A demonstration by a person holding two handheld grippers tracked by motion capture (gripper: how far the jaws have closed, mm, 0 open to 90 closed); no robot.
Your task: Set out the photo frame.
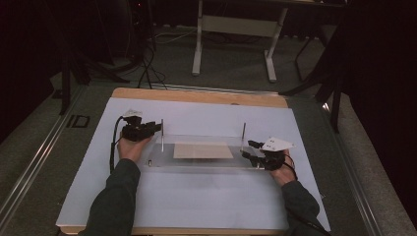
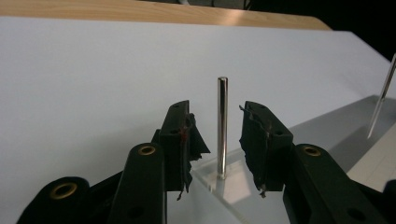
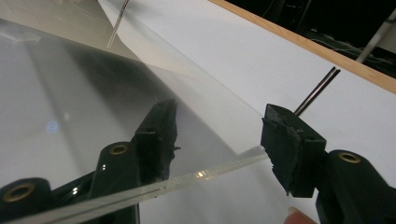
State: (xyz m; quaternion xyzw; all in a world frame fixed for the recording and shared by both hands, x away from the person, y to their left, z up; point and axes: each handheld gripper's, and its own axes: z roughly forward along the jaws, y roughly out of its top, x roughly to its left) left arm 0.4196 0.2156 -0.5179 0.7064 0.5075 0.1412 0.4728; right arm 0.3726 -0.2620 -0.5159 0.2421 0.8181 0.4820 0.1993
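A clear acrylic plate [image 1: 196,164] lies on the white-covered table with a tan sheet [image 1: 202,150] on it. A thin metal pin stands upright at each far corner: the left pin [image 1: 162,135] and the right pin [image 1: 244,132]. My left gripper [image 1: 156,127] is open, and in the left gripper view [image 2: 217,121] the left pin [image 2: 222,107] rises in the gap without touching either pad. My right gripper [image 1: 251,150] is open at the plate's right end. In the right gripper view [image 3: 219,121], the plate's corner [image 3: 219,140] lies between the jaws, and the right pin [image 3: 317,91] rises behind one jaw.
White paper [image 1: 196,206] covers the wooden table [image 1: 196,96]. Both forearms in dark sleeves come in from the near edge. Beyond the table, a white desk frame [image 1: 236,29] and cables [image 1: 147,64] stand on the grey floor.
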